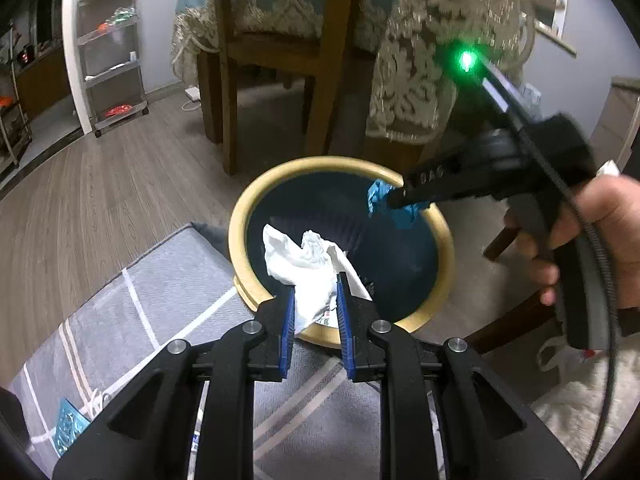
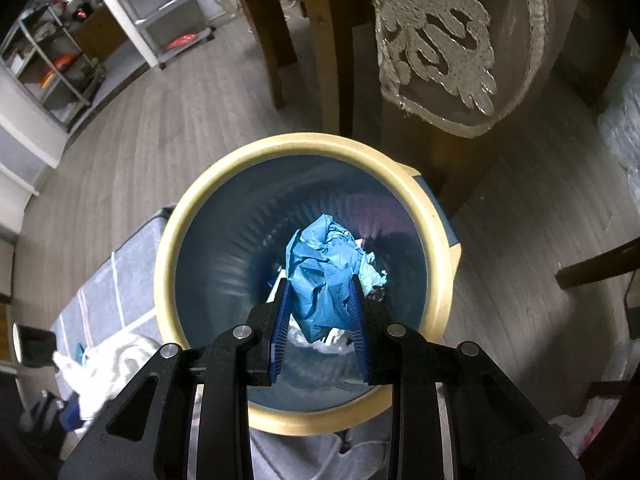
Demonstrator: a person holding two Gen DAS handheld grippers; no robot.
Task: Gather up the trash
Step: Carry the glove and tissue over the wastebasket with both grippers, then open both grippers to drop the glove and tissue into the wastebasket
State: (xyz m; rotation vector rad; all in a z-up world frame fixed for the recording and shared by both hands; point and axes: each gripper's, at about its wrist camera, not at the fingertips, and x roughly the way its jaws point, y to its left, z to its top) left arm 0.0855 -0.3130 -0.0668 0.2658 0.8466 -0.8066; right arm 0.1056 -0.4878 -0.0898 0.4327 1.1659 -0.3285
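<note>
Two claws over one bin (image 2: 168, 264): left claw (image 1: 316, 296) clamping white paper (image 1: 304, 260), right claw (image 2: 320, 292) clamping blue paper (image 2: 320, 272).

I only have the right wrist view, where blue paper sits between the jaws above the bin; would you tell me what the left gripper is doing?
Observer: The left gripper is shut on a crumpled white tissue, held over the near rim of the bin.
Operator: Thank you; is the right gripper visible from there?
Observer: Yes, the right gripper reaches over the far rim with the blue paper at its tip.
Operator: Is anything behind that gripper?
Observer: A hand grips its handle, and a green light glows on its body.
</note>
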